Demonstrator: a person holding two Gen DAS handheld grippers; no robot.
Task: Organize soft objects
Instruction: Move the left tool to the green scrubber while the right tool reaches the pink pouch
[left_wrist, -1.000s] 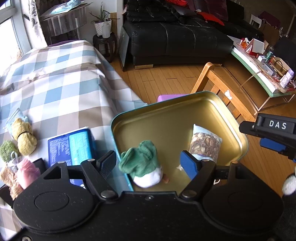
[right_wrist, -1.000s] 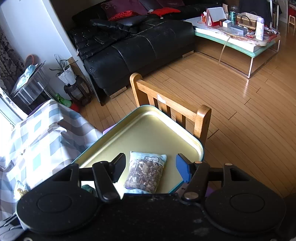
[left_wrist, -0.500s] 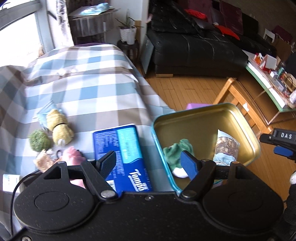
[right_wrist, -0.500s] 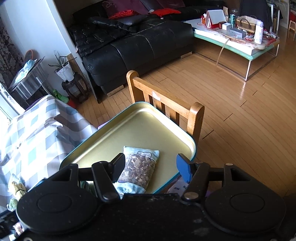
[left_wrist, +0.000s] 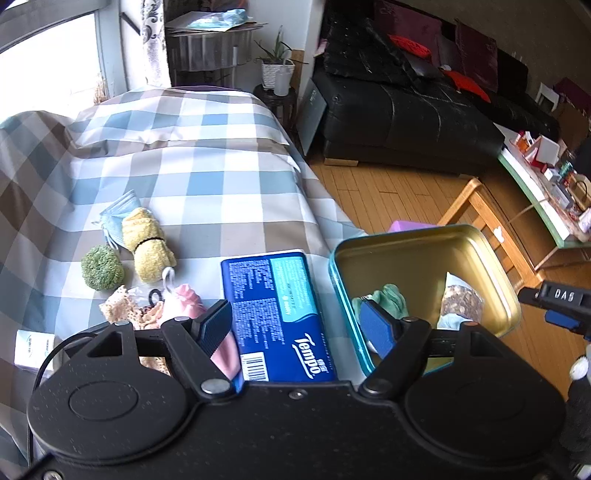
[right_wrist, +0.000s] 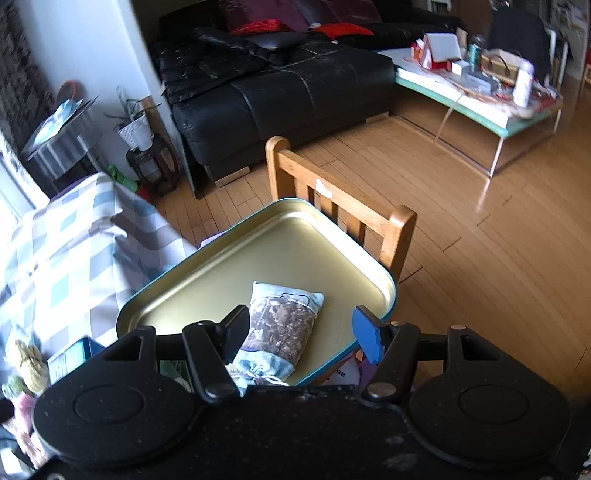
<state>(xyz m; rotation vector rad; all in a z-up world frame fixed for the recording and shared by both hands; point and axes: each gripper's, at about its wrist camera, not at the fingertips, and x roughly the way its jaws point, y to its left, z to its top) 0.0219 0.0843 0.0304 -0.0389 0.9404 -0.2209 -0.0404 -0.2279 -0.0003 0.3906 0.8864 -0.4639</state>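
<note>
Through your left wrist camera, your left gripper (left_wrist: 299, 328) hangs with fingers spread and empty over the blue tissue pack (left_wrist: 275, 314), just left of the gold tin (left_wrist: 413, 251). Through your right wrist camera, your right gripper (right_wrist: 301, 332) holds its fingers spread, pinching nothing, above the sachet (right_wrist: 282, 325) lying inside that tin (right_wrist: 295, 243).

"Tempo" on blue tissue pack (left_wrist: 277, 314), "DAS" (seemingly mirrored) on right tongs (left_wrist: 561, 308)

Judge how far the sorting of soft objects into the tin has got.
Done: a green sock and a sachet lie in the tin. In hand: nothing; the left gripper and right gripper are both open and empty. Left: the yellow towel roll, green ball, pink item and tissue pack remain on the checked cloth.
</note>
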